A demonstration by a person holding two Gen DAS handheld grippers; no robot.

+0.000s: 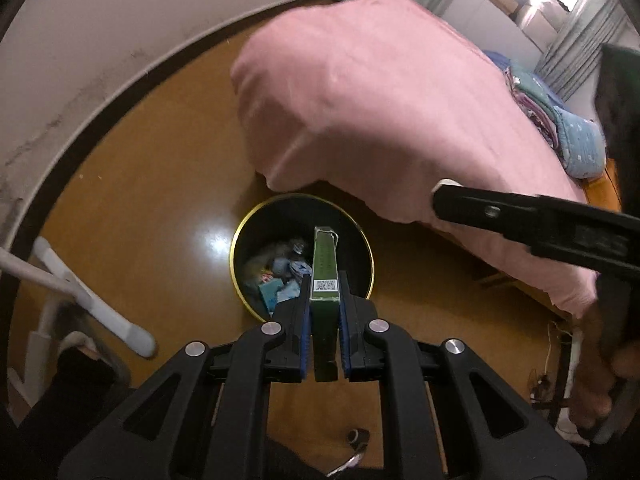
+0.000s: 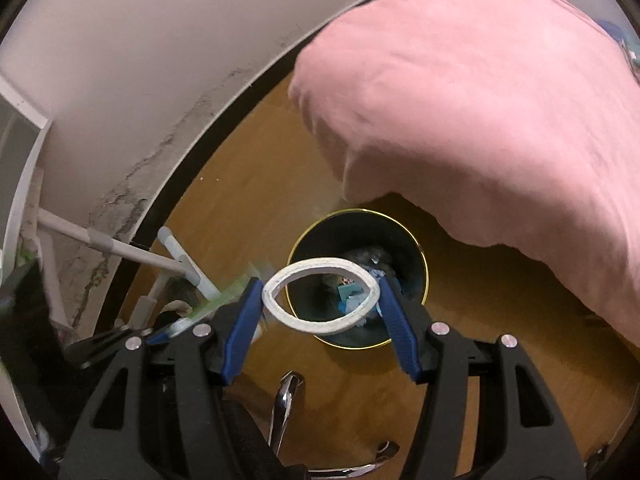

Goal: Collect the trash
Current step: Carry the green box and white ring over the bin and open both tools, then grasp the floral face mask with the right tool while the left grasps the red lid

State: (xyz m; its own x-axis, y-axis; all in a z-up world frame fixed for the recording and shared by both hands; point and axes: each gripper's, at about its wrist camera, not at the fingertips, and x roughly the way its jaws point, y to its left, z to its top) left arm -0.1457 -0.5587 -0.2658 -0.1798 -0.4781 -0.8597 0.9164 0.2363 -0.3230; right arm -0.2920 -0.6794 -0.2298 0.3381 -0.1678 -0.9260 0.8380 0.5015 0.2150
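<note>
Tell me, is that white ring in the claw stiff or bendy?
Probably bendy: the white ring looks squashed into an oval between the right claw pads. Likely light, being thin and hollow. It would probably spring back rounder once dropped into the bin.

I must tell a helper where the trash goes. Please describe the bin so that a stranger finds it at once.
Find the pink bedcover; below its hanging corner, on the wooden floor, stands the bin. It is round and black inside with a thin gold rim, and it already holds blue and grey scraps. Nothing else on the floor is round and open.
</note>
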